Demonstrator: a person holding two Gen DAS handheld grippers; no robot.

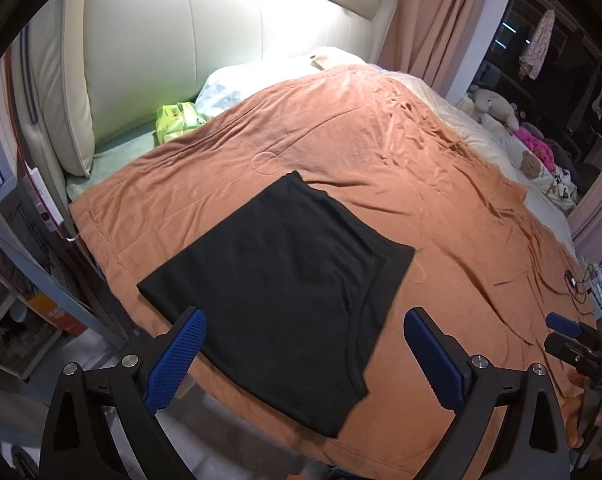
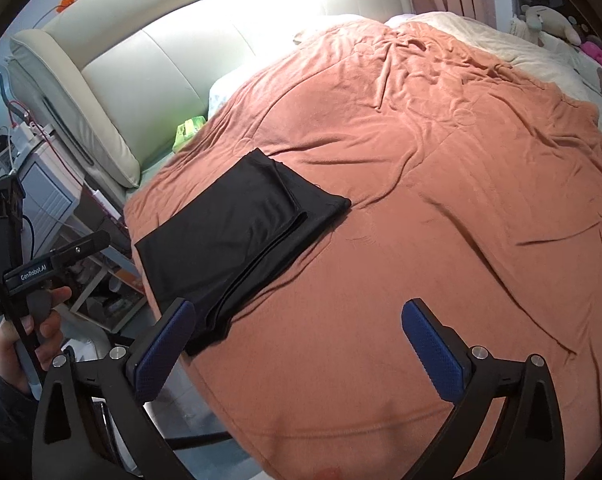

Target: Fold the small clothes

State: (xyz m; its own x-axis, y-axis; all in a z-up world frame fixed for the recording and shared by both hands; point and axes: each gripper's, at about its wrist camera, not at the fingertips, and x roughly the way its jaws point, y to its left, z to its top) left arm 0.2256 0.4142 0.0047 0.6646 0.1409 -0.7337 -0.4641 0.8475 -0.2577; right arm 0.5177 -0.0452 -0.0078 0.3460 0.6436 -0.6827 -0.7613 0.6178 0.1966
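Note:
A black garment [image 1: 277, 276] lies folded flat on the orange blanket [image 1: 381, 168] near the bed's front left corner. It also shows in the right wrist view [image 2: 229, 232], with layered fold edges on its right side. My left gripper [image 1: 305, 344] is open and empty, hovering just above the garment's near edge. My right gripper [image 2: 297, 340] is open and empty, held over bare blanket [image 2: 421, 208] to the right of the garment. The right gripper also shows at the right edge of the left wrist view [image 1: 573, 336].
A cream padded headboard [image 1: 205, 52] stands at the back left. A green packet [image 1: 177, 118] and a pillow [image 1: 229, 88] lie near it. Soft toys [image 1: 533, 156] sit at the far right. A bedside cabinet [image 2: 45, 192] stands left of the bed. A cable [image 1: 577, 280] lies at the blanket's right edge.

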